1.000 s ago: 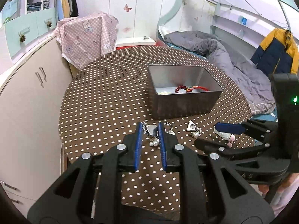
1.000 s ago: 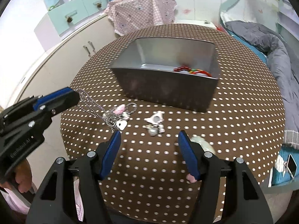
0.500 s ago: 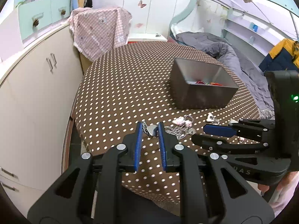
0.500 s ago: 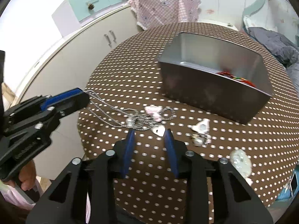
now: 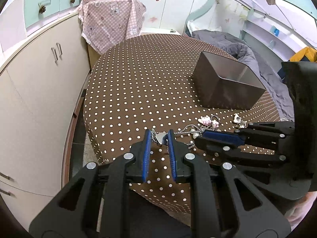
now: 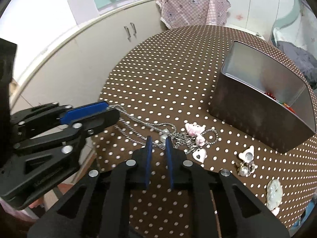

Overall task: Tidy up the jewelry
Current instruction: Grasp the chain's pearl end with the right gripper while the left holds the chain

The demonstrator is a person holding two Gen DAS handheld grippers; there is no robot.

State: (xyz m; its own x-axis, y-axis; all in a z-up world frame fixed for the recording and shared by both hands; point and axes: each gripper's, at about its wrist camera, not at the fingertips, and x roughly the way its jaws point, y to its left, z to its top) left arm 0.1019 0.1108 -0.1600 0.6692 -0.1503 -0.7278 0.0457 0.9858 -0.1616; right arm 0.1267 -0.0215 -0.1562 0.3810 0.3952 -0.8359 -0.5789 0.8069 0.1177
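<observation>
A round table under a brown cloth with white polka dots (image 5: 138, 83) is filling the middle of both views. The left gripper (image 5: 159, 136) is sitting at the lower centre of the left wrist view, its blue-padded jaws drawn close together and clamping one end of a silver twisted-link chain necklace (image 6: 138, 122); a small silver heart tag (image 5: 160, 137) is lying between the fingertips there. In the right wrist view that chain is running from the left gripper (image 6: 107, 109) at mid left across the cloth toward the lower centre, where the right gripper (image 6: 158, 141) is standing. Its jaws have just been closing and are now pinching the chain beside a silver bead (image 6: 163, 138). Just to the right of the bead, a pink cat-shaped charm (image 6: 193, 130) and a white heart-shaped pendant (image 6: 199, 154) are lying tangled with the chain. Further right, a white cat-head charm with a pearl cluster (image 6: 245, 160) is resting on the cloth, and a pale green jade-like pendant (image 6: 274, 193) is lying near the lower right edge. A grey rectangular metal tin (image 6: 247, 117) is occupying the right side, apart from the chain, with red beads (image 6: 270, 95) showing inside it.
</observation>
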